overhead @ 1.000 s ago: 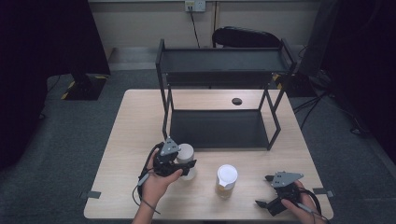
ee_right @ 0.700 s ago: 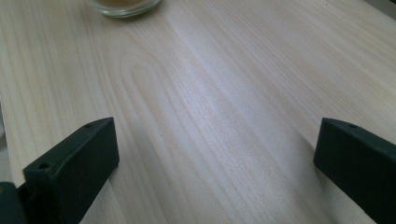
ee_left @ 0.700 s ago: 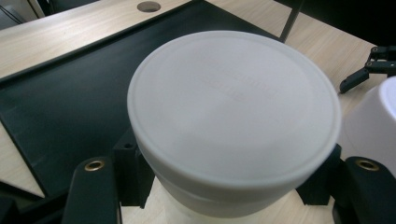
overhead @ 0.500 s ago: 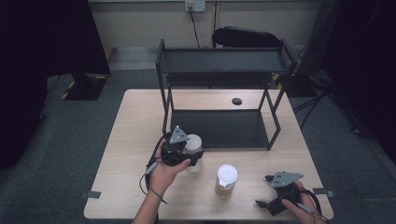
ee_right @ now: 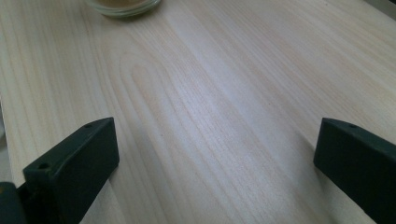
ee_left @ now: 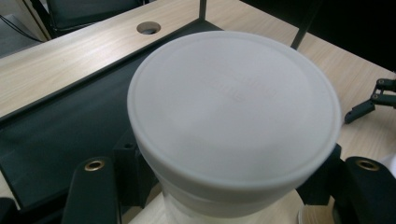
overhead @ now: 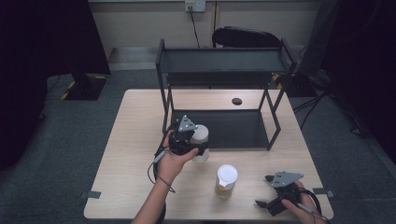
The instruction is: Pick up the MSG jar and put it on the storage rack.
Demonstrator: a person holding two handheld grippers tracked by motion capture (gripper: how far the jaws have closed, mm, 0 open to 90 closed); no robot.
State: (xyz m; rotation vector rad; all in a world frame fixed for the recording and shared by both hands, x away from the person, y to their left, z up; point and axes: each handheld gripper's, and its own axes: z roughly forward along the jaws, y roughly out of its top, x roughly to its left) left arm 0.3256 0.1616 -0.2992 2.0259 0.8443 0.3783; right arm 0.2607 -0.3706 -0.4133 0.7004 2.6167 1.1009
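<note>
Left gripper (overhead: 195, 144) clamps white-lidded jar (overhead: 200, 136), lifted beside shelf (overhead: 224, 122) front | right gripper (overhead: 275, 196) spread wide, idle on table (overhead: 140, 121) | risk: jar may clip shelf frame, slip.

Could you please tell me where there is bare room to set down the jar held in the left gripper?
Free: rack's lower shelf beyond the held jar; tabletop left of the rack. Crowded: front edge, between second jar and right gripper.
</note>
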